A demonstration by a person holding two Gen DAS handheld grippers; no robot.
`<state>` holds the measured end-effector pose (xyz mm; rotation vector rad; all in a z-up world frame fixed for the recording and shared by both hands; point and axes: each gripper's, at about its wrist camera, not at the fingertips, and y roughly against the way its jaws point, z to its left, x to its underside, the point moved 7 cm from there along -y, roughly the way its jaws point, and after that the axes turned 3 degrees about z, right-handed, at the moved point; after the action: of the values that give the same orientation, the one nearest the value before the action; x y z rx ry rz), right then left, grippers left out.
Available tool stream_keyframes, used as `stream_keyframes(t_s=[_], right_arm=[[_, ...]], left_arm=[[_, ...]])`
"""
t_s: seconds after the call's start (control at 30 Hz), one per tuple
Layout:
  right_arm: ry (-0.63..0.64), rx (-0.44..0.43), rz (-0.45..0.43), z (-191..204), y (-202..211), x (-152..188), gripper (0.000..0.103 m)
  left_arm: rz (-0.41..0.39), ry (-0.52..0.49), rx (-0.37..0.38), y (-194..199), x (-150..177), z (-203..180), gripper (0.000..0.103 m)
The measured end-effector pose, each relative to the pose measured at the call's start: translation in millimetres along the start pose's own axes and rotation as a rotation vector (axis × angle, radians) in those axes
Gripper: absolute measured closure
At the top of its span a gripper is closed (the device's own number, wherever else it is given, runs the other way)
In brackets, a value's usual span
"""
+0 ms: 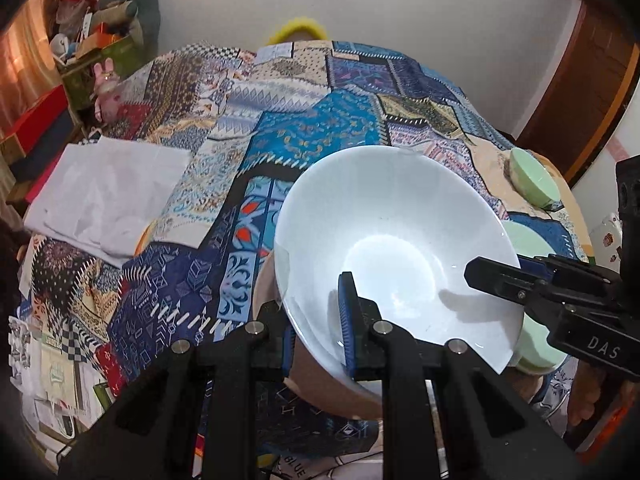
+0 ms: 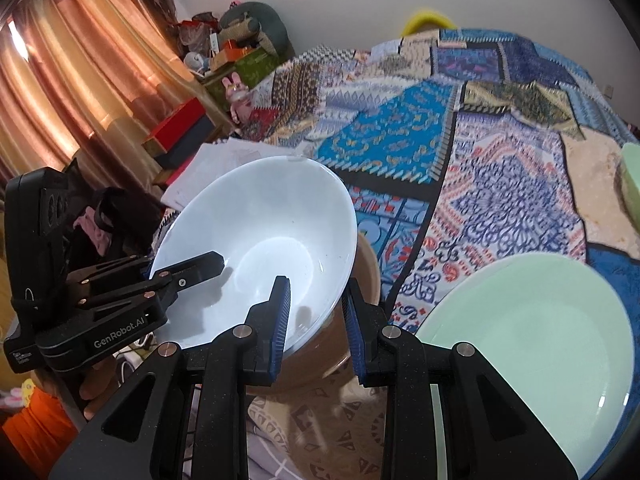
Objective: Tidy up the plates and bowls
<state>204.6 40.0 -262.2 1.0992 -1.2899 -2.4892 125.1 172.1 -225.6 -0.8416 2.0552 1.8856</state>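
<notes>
A large white bowl point(image 1: 384, 240) point(image 2: 260, 220) hangs tilted above the patchwork-covered table, held by both grippers. My left gripper point(image 1: 318, 332) is shut on its near rim, one blue pad inside and one outside. My right gripper point(image 2: 318, 324) is shut on the rim on the opposite side; in the left wrist view it point(image 1: 496, 280) reaches in from the right. The left gripper point(image 2: 208, 266) shows at the left of the right wrist view. A brown bowl point(image 2: 362, 280) sits just under the white one. A mint green plate point(image 2: 540, 340) lies to the right, with a mint green bowl point(image 1: 532, 180) farther back.
A patchwork cloth point(image 1: 312, 132) covers the table. A folded white cloth point(image 1: 108, 196) lies on its left part. Boxes and soft toys point(image 1: 100, 48) are piled beyond the left edge, next to a curtain point(image 2: 60, 80). A wooden door point(image 1: 592, 80) stands at the right.
</notes>
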Motion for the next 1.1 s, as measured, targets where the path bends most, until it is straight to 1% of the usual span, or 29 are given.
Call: stream_keyframes(t_s=[0.17,0.37,0.53,0.63,0.8,0.87,0.93,1.1], right_arm=[[0.001,0.005,0.03,0.3,-10.3,6.3,0.079],[0.005,0.008,0.048,-0.6,-13.0,9.8,0.079],[0.032,0.034,0.054,0.8,-13.9,9.9,0.079],[0.027,0.028,0.054,-0.6,-12.2,9.8,0.079],[0.031,0.049,0.033,-2.1,-4.8,8.2,0.079],[0.031,0.07,0.001,-4.2,2.0,6.1,0.076],[0.042,0.091,-0.025,-5.4,8.8,3.9,0.076],[0.041,0.103,-0.027,-11.5,15.5,5.9,0.076]], left_arm=[[0.031,0.008,-0.002,-10.1,5.4,7.3,0.084],[0.066,0.01,-0.004,-22.5,13.3,13.4,0.084],[0.056,0.021,0.016,-21.9,14.2,15.6,0.085],[0.056,0.026,0.014,-22.2,14.2,15.6,0.085],[0.058,0.006,-0.004,-22.6,15.7,12.7,0.084],[0.059,-0.003,-0.012,-23.3,16.0,11.5,0.084],[0.059,-0.019,-0.028,-24.5,17.0,10.2,0.084],[0.034,-0.049,-0.061,-24.7,19.2,6.9,0.084]])
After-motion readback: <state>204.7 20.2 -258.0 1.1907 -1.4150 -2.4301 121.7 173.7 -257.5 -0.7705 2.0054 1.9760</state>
